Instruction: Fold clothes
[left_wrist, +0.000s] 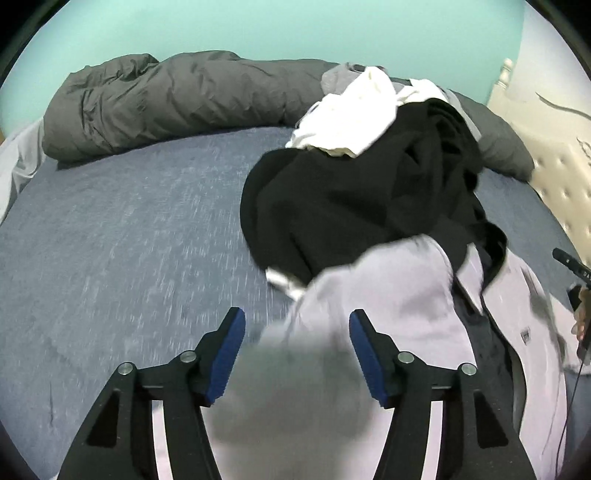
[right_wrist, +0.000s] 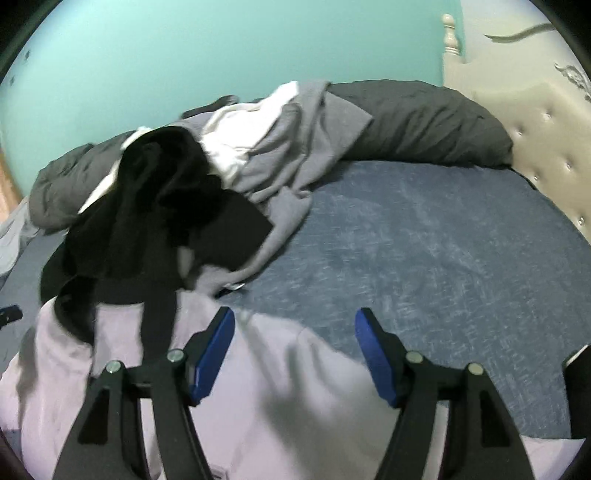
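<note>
Here, two camera views look down along two pairs of black tongs with blue pads, held over a bed (right_wrist: 424, 240) with a blue-grey sheet.

The left tongs (left_wrist: 295, 347) are spread wide. A blurred fold of a pale lilac garment (left_wrist: 388, 306) lies between their pads, but the pads do not press on it. Just beyond their tips sits a heap of clothes: a black garment (left_wrist: 351, 206) on the near side, a white one (left_wrist: 351, 110) on top behind it, and a grey one (left_wrist: 340, 75) showing at the back. The black garment overlaps the far edge of the lilac one. Farther off, beyond and to the left of these tongs, a dark grey duvet (left_wrist: 166, 103) lies bunched along a turquoise wall (left_wrist: 258, 29). At the right edge of this view a hand (left_wrist: 581, 317) holds part of the other tool.

The right tongs (right_wrist: 295, 350) are also spread wide, with nothing pinched. The lilac garment (right_wrist: 258, 387) lies spread flat under and between them, reaching to the left. Beyond and to the left of their tips is the same heap: the black garment (right_wrist: 155, 206) with a strip trailing over the lilac cloth, the white one (right_wrist: 236, 147) and the grey one (right_wrist: 295, 158) behind it. Straight beyond the right pad there is bare sheet. A dark grey pillow (right_wrist: 424, 122) lies far ahead to the right, against a cream tufted headboard (right_wrist: 546, 147).
</note>
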